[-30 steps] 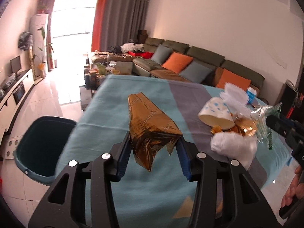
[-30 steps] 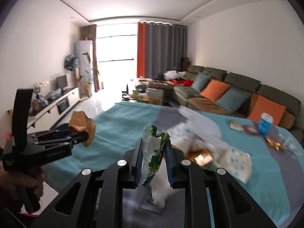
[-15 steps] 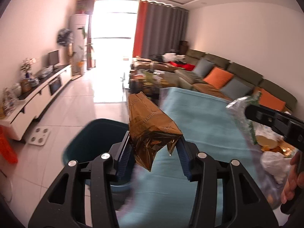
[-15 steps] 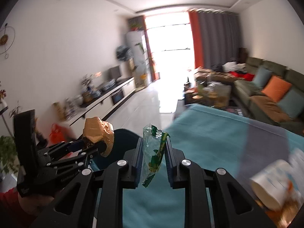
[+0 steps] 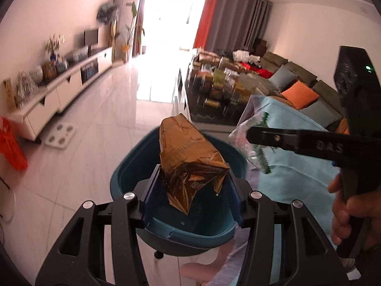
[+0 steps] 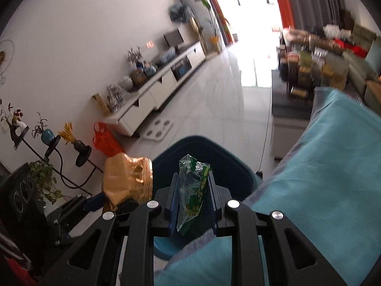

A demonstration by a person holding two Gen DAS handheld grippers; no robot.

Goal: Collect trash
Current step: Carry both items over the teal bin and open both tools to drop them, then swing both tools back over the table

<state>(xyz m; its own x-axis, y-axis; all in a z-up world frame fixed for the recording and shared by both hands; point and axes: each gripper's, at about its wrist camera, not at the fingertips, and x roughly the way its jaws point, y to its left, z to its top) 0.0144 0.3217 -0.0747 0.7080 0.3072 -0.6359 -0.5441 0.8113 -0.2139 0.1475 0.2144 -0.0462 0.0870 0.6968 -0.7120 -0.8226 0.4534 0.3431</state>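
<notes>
A crumpled gold foil bag [image 5: 188, 157] sits between the blue pads of my left gripper [image 5: 193, 190], held over the dark teal trash bin [image 5: 133, 166]. The jaws are opening, and both pads still touch the bag. My right gripper [image 6: 193, 197] is shut on a clear wrapper with green print [image 6: 193, 190], also above the bin [image 6: 228, 164]. In the left wrist view the right gripper [image 5: 252, 135] reaches in from the right with its wrapper [image 5: 252, 152]. The right wrist view shows the gold bag [image 6: 128, 181] to the left.
The table with the teal cloth [image 6: 321, 178] borders the bin on the right. An orange bag [image 5: 12, 147] and a white scale [image 5: 60, 135] lie on the tiled floor by a long white cabinet [image 5: 71, 88]. A cluttered coffee table [image 5: 214, 88] and sofa stand beyond.
Both grippers have swung left off the table and now hang over the bin, each still carrying its piece of trash. The views tilt further down.
</notes>
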